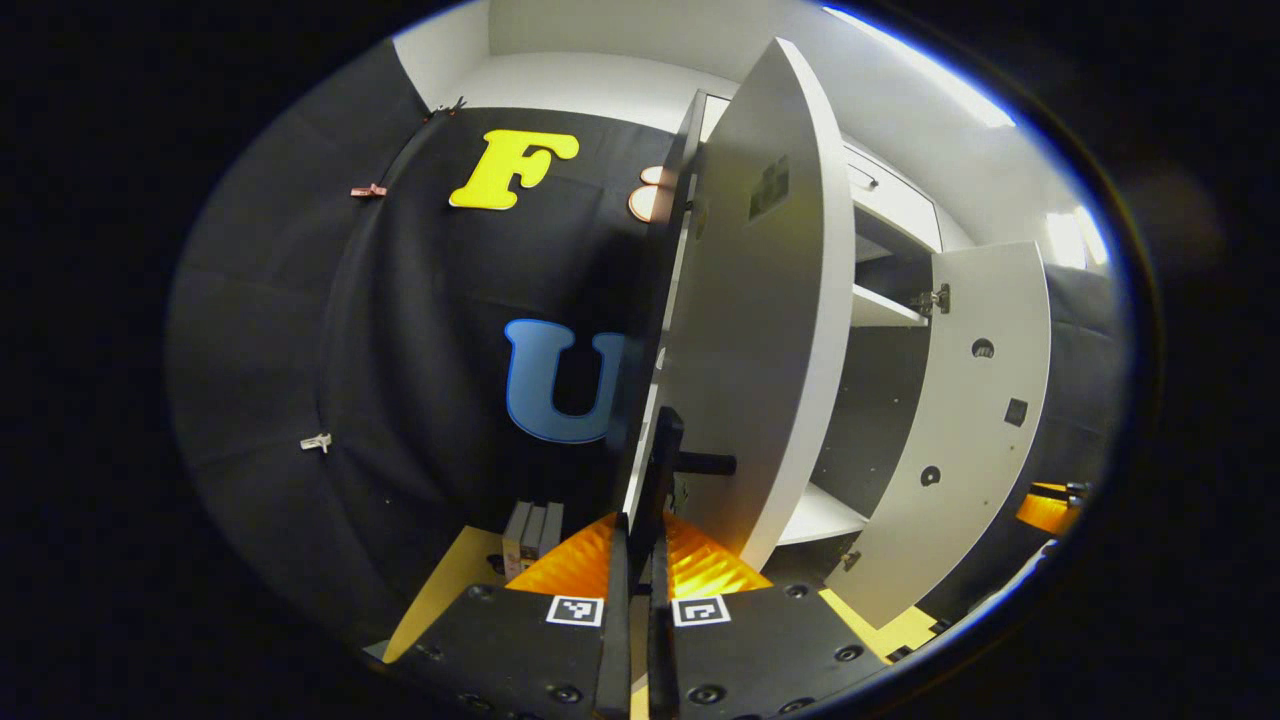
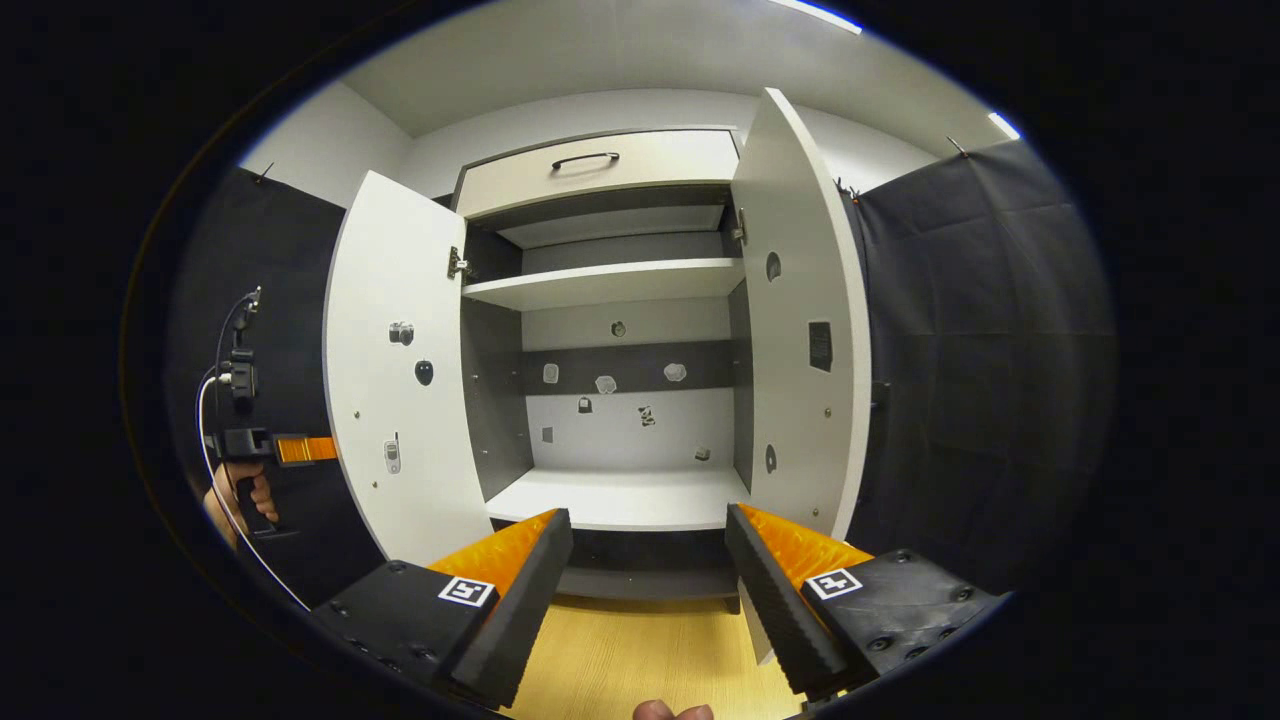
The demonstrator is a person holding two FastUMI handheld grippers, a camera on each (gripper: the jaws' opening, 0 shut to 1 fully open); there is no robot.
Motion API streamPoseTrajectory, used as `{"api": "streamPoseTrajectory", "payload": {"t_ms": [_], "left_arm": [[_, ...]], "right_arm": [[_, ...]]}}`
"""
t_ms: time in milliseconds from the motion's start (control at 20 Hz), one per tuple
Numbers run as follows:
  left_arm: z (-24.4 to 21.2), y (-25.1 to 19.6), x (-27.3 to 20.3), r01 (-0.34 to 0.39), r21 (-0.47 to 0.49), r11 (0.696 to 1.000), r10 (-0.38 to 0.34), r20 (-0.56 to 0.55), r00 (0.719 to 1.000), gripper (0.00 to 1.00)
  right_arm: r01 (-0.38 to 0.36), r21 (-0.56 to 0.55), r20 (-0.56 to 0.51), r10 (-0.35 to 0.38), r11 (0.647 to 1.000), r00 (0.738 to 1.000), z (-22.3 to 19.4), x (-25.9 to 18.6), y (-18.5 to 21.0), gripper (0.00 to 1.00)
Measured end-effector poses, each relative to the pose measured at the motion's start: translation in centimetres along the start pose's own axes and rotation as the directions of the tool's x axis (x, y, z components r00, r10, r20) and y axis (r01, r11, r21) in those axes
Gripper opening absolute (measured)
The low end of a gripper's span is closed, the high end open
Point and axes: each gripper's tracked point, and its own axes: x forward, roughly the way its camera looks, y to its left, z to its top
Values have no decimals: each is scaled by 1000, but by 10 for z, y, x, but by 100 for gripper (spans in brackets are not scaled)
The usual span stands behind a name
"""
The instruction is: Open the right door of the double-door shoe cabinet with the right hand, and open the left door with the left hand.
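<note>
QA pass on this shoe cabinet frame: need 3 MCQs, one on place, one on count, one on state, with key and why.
1. Where does the curved handle sit?
A. on the drawer front above the open compartment
B. on the floor
C. on the lower shelf

2. How many doors stand open?
A. none
B. one
C. two

3. How is the left gripper?
A. wide open, clear of everything
B. shut on the left door's handle
C. resting on the floor

Key: 1 A, it is on the top drawer. 2 C, left door and right door are both swung out. 3 B, both fingers press the handle.
</note>
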Motion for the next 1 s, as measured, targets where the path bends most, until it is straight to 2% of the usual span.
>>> {"api": "streamPoseTrajectory", "payload": {"t_ms": [200,350,500,600,800,1000], "left_arm": [[-4,1,-8,-36,42,998,36,-12,999,9],[-3,-2,-22,-70,46,997,70,0,998,7],[4,-14,-39,-74,32,997,74,25,997,6],[8,-26,-49,-77,40,996,75,35,997,10],[17,-56,-68,-77,74,994,72,60,996,27],[21,-101,-77,-43,60,997,39,70,997,65]], "right_arm": [[18,10,-5,-18,1000,1000,0,0,-11,96],[23,13,-3,-23,1000,1000,3,1,-16,96],[21,11,15,-21,1000,1000,9,2,-21,96],[22,12,22,-22,1000,1000,15,2,-25,96],[29,15,44,-30,999,999,26,0,-37,98],[35,19,58,-36,999,998,35,-4,-50,98]]}}
